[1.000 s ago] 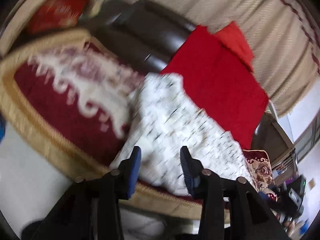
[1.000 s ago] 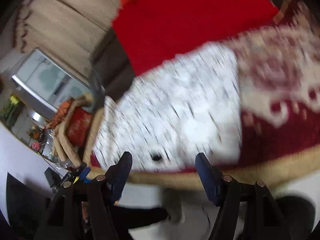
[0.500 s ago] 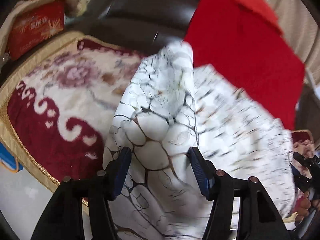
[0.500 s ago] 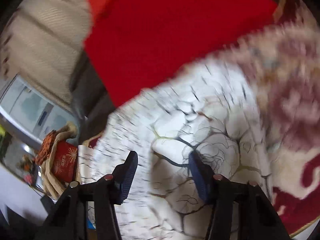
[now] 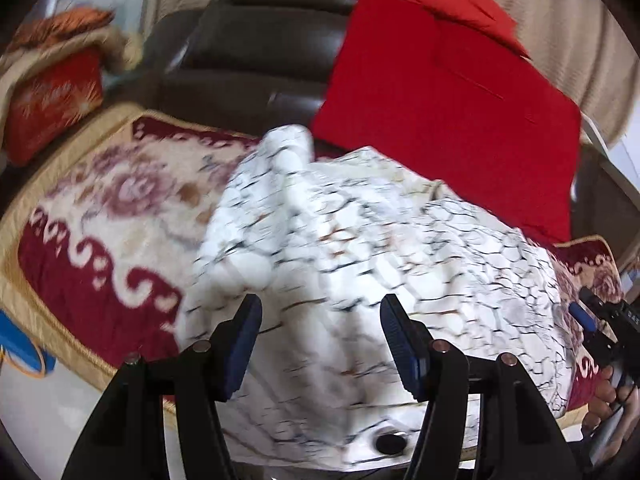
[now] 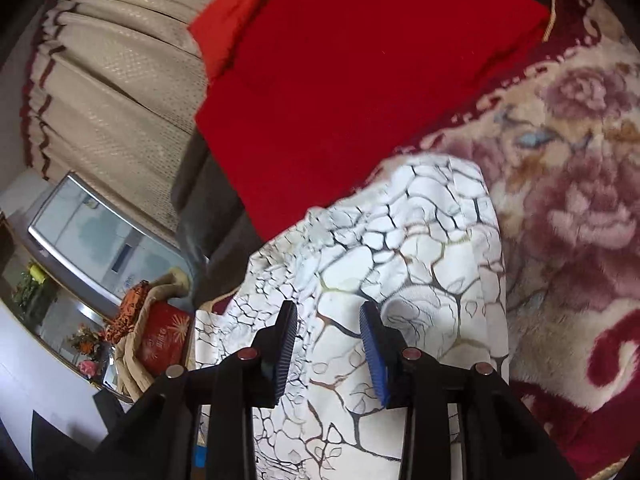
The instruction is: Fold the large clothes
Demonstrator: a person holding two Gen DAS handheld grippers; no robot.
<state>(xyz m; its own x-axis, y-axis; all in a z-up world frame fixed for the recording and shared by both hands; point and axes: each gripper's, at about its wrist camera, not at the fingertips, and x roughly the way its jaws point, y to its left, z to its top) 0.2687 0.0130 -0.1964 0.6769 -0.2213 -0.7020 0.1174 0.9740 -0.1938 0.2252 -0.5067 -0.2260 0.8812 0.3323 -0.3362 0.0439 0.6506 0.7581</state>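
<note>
Since half a second ago, the white crackle-print garment (image 5: pixel 360 264) has spread flatter over the floral sofa cover (image 5: pixel 100 216), near the red cushion (image 5: pixel 440 120). Left gripper (image 5: pixel 320 328) jaws stand spread wide over it; right gripper (image 6: pixel 328 340) jaws are narrower, still parted above the cloth.

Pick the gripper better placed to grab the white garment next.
Probably right: the right gripper is half-closed over a flat, sharply seen fold of the garment. The left gripper is wide open over blurred, bunched cloth.
</note>
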